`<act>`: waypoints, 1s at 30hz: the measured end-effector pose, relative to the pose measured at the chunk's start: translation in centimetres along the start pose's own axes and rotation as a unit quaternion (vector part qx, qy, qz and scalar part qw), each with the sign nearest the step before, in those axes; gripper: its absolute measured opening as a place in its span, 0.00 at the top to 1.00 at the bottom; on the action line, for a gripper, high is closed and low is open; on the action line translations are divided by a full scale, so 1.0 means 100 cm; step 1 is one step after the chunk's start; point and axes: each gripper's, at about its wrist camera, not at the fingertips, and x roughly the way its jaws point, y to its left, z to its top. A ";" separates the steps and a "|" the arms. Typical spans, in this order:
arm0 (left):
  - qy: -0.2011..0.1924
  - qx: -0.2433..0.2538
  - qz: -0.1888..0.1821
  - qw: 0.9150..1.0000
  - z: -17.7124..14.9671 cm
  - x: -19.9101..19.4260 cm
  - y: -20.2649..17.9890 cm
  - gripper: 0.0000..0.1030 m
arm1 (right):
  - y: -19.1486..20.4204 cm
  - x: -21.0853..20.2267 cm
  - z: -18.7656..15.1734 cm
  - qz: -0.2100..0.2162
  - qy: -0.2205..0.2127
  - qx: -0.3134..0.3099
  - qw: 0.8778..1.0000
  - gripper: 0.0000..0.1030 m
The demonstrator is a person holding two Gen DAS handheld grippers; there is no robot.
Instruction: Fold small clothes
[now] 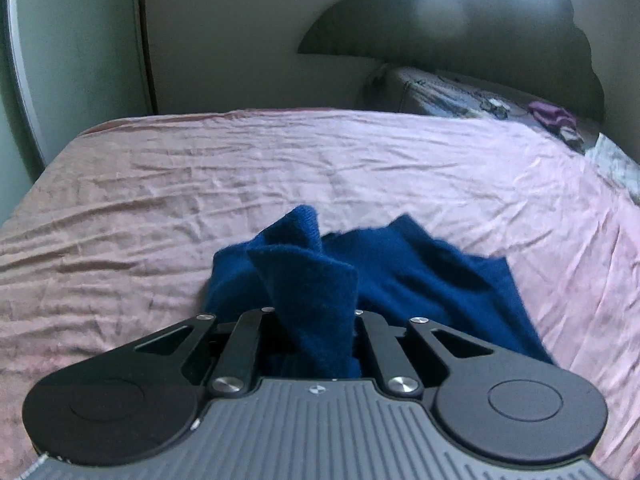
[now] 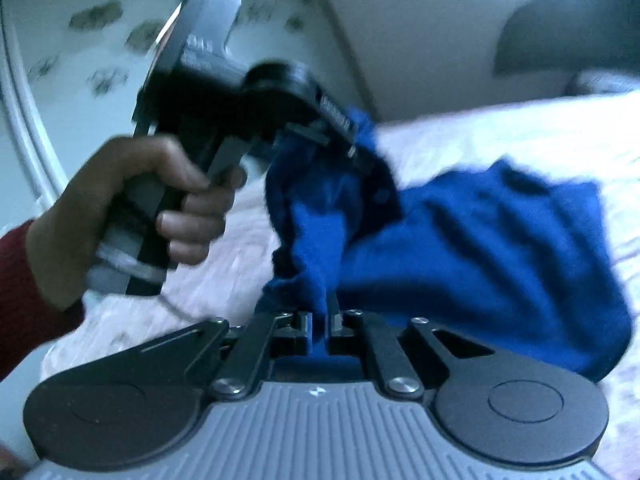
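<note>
Over a pink bed sheet (image 1: 200,184), blue knit garment (image 1: 420,276) bunched and partly lifted, left hand-held gripper (image 1: 316,320) pinching 1 fold, right hand-held gripper (image 2: 319,330) pinching another, hand (image 2: 120,208) with red sleeve (image 2: 20,288) holding left handle.

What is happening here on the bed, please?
A person is folding a blue garment on a pink bed sheet. Each hand holds a gripper. The left gripper and the right gripper are both shut on the cloth, lifting one end while the rest lies on the sheet.
</note>
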 end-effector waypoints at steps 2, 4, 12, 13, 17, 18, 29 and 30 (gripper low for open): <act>-0.003 -0.003 -0.003 1.000 -0.006 -0.003 0.009 0.91 | -0.009 0.000 0.002 0.019 0.011 0.017 1.000 0.93; -0.011 -0.009 -0.009 1.000 -0.010 -0.009 0.019 0.91 | -0.030 -0.007 0.010 0.046 -0.008 0.070 0.996 0.93; -0.015 -0.039 -0.020 0.999 -0.007 -0.014 0.044 0.91 | -0.099 0.037 0.067 0.034 -0.012 0.193 0.981 0.92; -0.016 -0.042 -0.021 0.999 -0.007 -0.014 0.046 0.91 | -0.104 0.040 0.071 0.041 -0.022 0.214 0.976 0.90; -0.018 -0.052 -0.026 0.998 -0.005 -0.013 0.055 0.91 | -0.083 0.032 0.073 0.085 -0.037 0.147 0.985 0.90; -0.018 -0.056 -0.027 0.998 -0.004 -0.011 0.056 0.91 | -0.075 0.029 0.070 0.069 -0.030 0.124 0.989 0.91; -0.044 -0.096 -0.080 0.991 0.036 0.000 0.016 0.91 | -0.084 -0.039 0.044 0.038 -0.078 0.121 0.989 0.93; -0.049 -0.091 -0.085 0.991 0.041 0.000 0.007 0.91 | -0.084 -0.045 0.046 0.033 -0.087 0.115 0.989 0.93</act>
